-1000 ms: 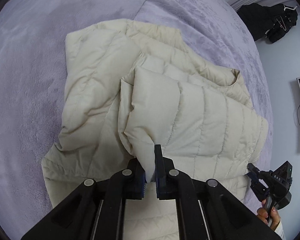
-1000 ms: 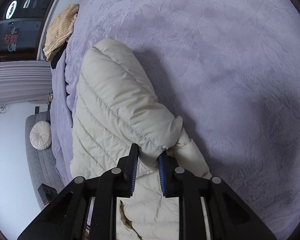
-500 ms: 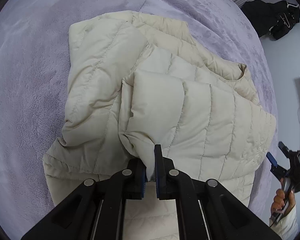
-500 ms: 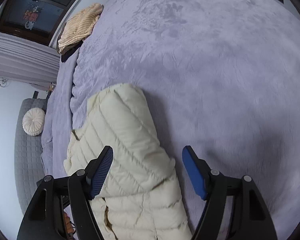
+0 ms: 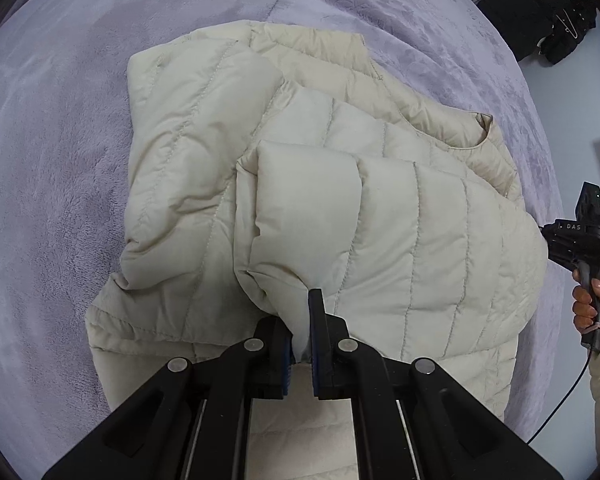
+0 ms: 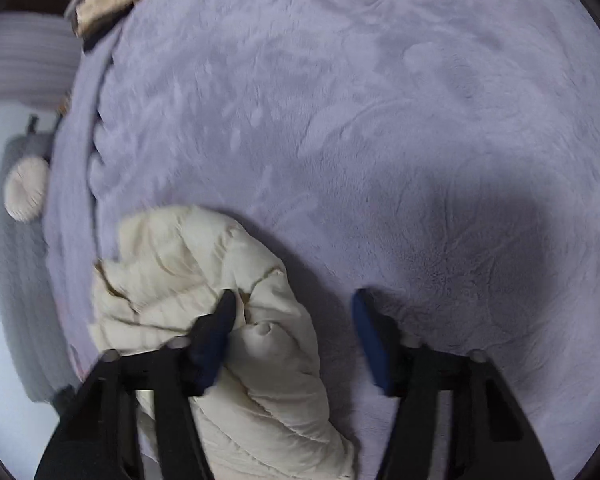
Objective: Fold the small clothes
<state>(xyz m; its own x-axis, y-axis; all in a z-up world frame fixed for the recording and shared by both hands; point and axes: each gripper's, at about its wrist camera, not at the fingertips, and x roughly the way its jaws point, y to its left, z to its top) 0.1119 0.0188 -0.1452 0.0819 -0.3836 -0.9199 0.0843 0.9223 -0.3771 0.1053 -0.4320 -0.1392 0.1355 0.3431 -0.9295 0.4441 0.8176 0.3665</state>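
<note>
The left gripper (image 5: 300,334) is clamped on the cream puffer jacket (image 5: 380,216). The right gripper (image 6: 296,344) hangs spread apart over the lavender bed (image 6: 380,120).

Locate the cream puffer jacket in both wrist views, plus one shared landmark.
Left wrist: cream puffer jacket fills centre, a fold pinched in the left gripper.
Right wrist: lower left, beside the open right gripper.
Shared landmark: lavender bedspread.
</note>
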